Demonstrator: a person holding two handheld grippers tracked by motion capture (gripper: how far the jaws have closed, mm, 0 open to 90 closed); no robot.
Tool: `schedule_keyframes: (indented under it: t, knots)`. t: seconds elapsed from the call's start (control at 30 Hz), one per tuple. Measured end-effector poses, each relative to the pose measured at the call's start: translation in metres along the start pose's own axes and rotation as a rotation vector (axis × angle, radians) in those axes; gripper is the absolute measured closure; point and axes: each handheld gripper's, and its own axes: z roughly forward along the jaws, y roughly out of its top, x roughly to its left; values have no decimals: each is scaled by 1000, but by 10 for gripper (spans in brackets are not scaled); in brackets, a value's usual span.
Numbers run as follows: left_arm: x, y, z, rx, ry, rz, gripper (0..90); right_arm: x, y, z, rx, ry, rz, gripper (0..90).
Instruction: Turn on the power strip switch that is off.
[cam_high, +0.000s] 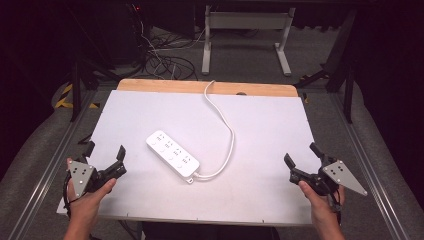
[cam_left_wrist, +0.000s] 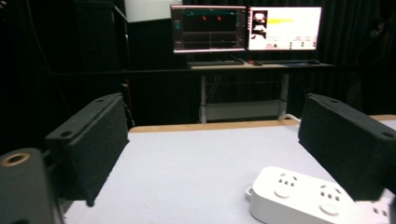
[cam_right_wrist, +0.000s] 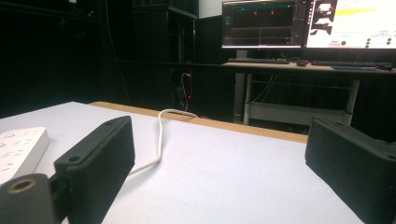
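A white power strip (cam_high: 172, 155) lies slantwise in the middle of the white table (cam_high: 260, 125). Its white cable (cam_high: 227, 127) loops right and runs off the far edge. My left gripper (cam_high: 104, 153) rests near the front left corner, open, with nothing between its jaws. In the left gripper view the power strip (cam_left_wrist: 303, 196) lies low at the right, ahead of the gripper (cam_left_wrist: 215, 154). My right gripper (cam_high: 301, 154) sits near the front right edge, also open and empty. The right gripper view has the power strip (cam_right_wrist: 18, 149) at far left and the cable (cam_right_wrist: 159, 140) beyond the gripper (cam_right_wrist: 219, 163).
A wooden strip (cam_high: 205, 87) borders the table's far edge. Beyond it stand a desk frame (cam_high: 247, 35) and loose cables on the floor (cam_high: 165, 60). Two lit monitors (cam_left_wrist: 245, 29) sit on a desk in the dark background. Metal rails (cam_high: 370, 165) flank the table.
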Motion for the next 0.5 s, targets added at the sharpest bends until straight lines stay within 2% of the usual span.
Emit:
schedule_keyframes:
  t: [0.3,0.4,0.43,0.5]
  knots:
    - [-1,2,5,-16,8,-20,199,-1,0,-5,1,-11,-2,90]
    - [-2,2,7,-16,2,-25,273,-2,0,-7,0,-17,4,91]
    - [-2,2,7,-18,-1,-26,311,-3,0,-8,-2,-17,3,92]
    - [-2,3,7,-23,-2,-28,487,-3,0,-9,2,-20,8,92]
